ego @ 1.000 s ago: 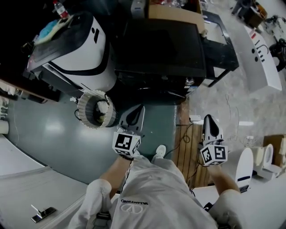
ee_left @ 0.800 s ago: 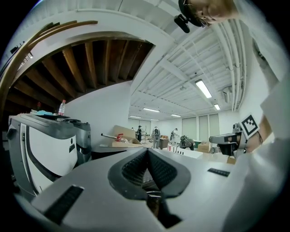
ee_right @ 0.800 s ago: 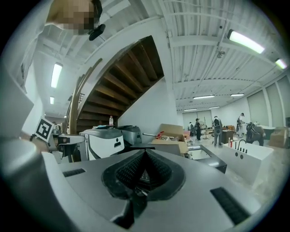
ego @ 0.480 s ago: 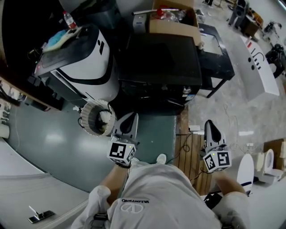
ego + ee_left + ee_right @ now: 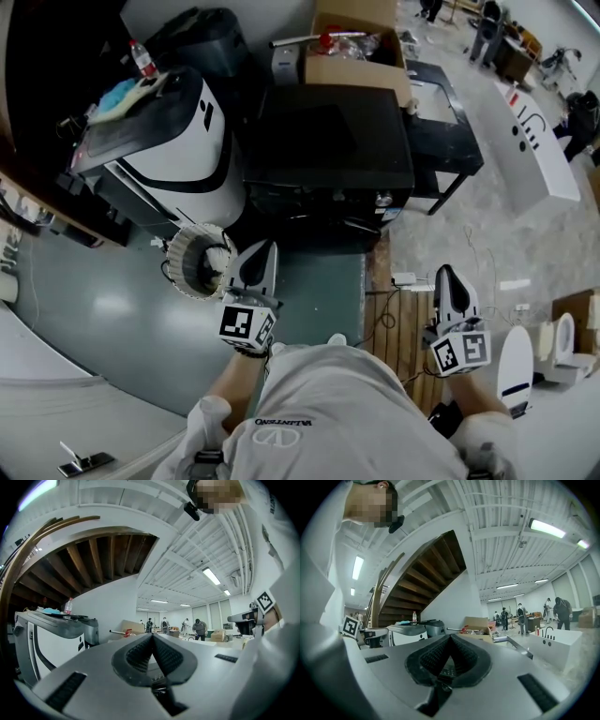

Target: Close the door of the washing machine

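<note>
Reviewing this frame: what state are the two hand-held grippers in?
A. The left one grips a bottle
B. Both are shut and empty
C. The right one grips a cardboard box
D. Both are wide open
B: the left gripper and the right gripper are each closed tip to tip in their own views, with nothing held between.

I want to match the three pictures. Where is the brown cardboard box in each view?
Head view: the cardboard box is at the top edge, near the centre.
Left gripper view: the box is small, just left of centre.
Right gripper view: the box is just right of centre.
Shared landmark: the white machine stands left of the box in all three.
</note>
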Tool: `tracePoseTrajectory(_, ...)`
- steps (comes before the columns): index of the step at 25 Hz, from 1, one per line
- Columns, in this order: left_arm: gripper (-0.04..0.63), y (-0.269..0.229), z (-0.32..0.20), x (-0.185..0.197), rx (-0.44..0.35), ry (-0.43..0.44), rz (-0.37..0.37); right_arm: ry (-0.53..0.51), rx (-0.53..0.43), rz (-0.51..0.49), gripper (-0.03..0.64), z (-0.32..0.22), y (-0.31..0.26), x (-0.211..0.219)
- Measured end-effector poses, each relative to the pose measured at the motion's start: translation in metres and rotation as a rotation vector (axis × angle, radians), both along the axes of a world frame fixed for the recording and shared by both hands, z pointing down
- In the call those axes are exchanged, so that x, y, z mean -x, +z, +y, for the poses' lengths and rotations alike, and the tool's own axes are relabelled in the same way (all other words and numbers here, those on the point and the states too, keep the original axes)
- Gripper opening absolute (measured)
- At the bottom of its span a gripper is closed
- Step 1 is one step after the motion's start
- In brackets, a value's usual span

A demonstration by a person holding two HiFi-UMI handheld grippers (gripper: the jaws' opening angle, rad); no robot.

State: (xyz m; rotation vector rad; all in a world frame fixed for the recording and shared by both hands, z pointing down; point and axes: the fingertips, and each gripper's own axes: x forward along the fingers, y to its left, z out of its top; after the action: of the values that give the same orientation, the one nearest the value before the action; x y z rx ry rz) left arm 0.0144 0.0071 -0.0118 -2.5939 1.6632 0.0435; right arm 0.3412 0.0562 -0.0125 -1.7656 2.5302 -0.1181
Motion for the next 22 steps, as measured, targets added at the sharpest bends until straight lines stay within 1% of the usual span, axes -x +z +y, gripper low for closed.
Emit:
tracePoseTrajectory(8,0.003,-0.003,-0.003,-0.017,-0.008,0.03,-0.008,0.016,0.004,-0.025,0.011,0.001,0.002,-0.005)
tracePoseTrajectory(12,0.003,-0.001,-0.001,-0.019,0.0,0.033,-0.013,-0.009,-0.008,-0.004,0.011,0.0,0.002,-0.002)
tracePoseTrajectory(22,0.003,0.007,0.002,-0.019,0.013,0.025,-0.009,0.0,-0.001,0.007,0.009,0.002,0.003,-0.007)
